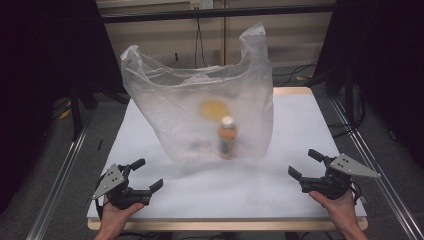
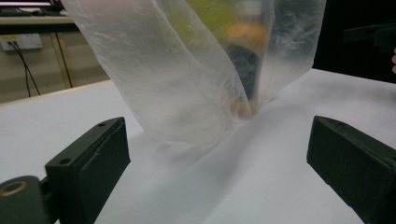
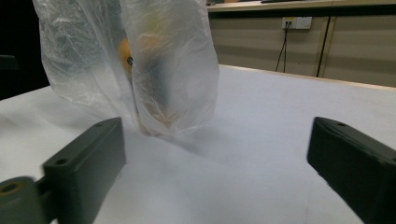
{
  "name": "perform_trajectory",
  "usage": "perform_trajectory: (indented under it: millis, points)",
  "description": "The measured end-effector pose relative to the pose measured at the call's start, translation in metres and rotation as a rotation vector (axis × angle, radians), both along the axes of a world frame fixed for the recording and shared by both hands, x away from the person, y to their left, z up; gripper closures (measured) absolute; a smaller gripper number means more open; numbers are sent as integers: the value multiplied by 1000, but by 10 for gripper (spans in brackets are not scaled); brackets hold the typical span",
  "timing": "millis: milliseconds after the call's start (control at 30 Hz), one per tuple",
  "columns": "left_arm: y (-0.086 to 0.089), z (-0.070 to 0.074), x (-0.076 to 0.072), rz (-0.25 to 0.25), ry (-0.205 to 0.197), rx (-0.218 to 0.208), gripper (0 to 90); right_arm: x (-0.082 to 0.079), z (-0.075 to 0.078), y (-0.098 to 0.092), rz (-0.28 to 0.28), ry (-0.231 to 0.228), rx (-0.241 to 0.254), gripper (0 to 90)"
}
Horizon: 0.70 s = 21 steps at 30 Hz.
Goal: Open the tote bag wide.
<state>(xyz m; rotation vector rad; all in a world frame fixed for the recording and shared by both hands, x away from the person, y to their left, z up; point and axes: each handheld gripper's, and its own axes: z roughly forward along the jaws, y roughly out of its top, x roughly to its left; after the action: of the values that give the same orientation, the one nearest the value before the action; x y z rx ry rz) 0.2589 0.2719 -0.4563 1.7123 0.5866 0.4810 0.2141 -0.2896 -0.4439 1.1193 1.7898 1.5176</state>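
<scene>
Translucent white plastic carrier bag (image 1: pixel 200 115) stands upright near the middle of the white table (image 1: pixel 300 130), its mouth open upward and its two handle loops rising at the left and right top corners. Through the cloudy film an orange-brown drink bottle with a pale cap (image 1: pixel 227 137) shows, upright inside the bag toward its front right part. Higher up, a round yellow-orange patch (image 1: pixel 213 108) shows through the film; what it is cannot be told.

In the left gripper view the bag (image 2: pixel 187 79) fills the upper middle, tilted by the turn of the camera, with the bottle (image 2: pixel 245 65) as a dark and orange blur behind the plastic. In the right gripper view the bag (image 3: pixel 140 65) stands at the upper left, and the bottle (image 3: pixel 149 79) is a dim shape within.

At the near left corner of the table the left gripper (image 1: pixel 148 175) is held in a hand (image 1: pixel 115 215), its black jaws spread wide with nothing between them, well apart from the bag. At the near right the right gripper (image 1: pixel 305 164), held in the other hand (image 1: pixel 340 207), is likewise released, jaws wide and empty, also well clear of the bag. Both point toward the bag.
</scene>
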Motion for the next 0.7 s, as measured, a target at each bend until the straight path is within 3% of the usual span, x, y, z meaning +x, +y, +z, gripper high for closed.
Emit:
perform_trajectory:
  millis: [67,100,133,233,300,367,400,433,467,500,533,567,600,633,700]
  points:
    - [-2,0,-1,13,9,-23,107,0,-1,0,1,14,3,81]
    - [-2,0,-1,-4,11,-23,129,1,-1,0,8,18,2,127]
    - [-2,0,-1,4,6,-7,229,2,-1,1,28,11,-2,235]
    - [0,0,-1,-10,18,-28,394,2,0,0,38,3,7,314]
    - [0,-1,3,-22,23,-41,430,3,0,1,64,20,10,461]
    - [-1,-1,3,-30,28,-48,478,4,0,1,70,23,5,507]
    - [0,0,3,-44,20,-4,478,4,0,1,72,24,1,548]
    - [-2,1,3,-68,31,-8,502,5,0,1,80,37,0,587]
    - [-2,2,3,-91,35,-12,543,5,0,1,82,50,-2,619]
    - [-6,2,1,-64,42,-31,627,6,1,2,97,68,-2,715]
    - [-5,4,3,-80,27,-3,627,6,1,2,97,68,-2,715]
    - [-6,6,3,-88,37,-13,707,6,3,2,107,70,7,787]
    - [-6,6,3,-88,37,-13,730,6,3,2,107,70,7,787]
    - [-7,8,5,-94,44,-19,751,7,5,2,127,78,17,844]
    - [-9,12,7,-107,77,-32,795,8,7,1,139,80,18,890]
